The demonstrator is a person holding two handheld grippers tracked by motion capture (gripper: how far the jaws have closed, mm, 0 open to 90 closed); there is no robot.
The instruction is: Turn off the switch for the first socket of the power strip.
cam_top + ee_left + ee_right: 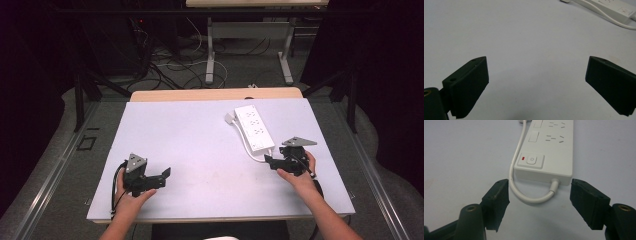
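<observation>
Right gripper view: your jaws stand wide, flanking the power strip's (549, 152) switch end and its looped cable (529, 198).
Your left gripper (159, 179), jaws equally wide, rests on the bare table (200, 150), well apart from the strip.

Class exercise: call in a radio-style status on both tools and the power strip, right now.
Left tool open, over bare table. Right tool open, jaws flanking the cable end of the power strip, not touching. Nothing in the way.
</observation>
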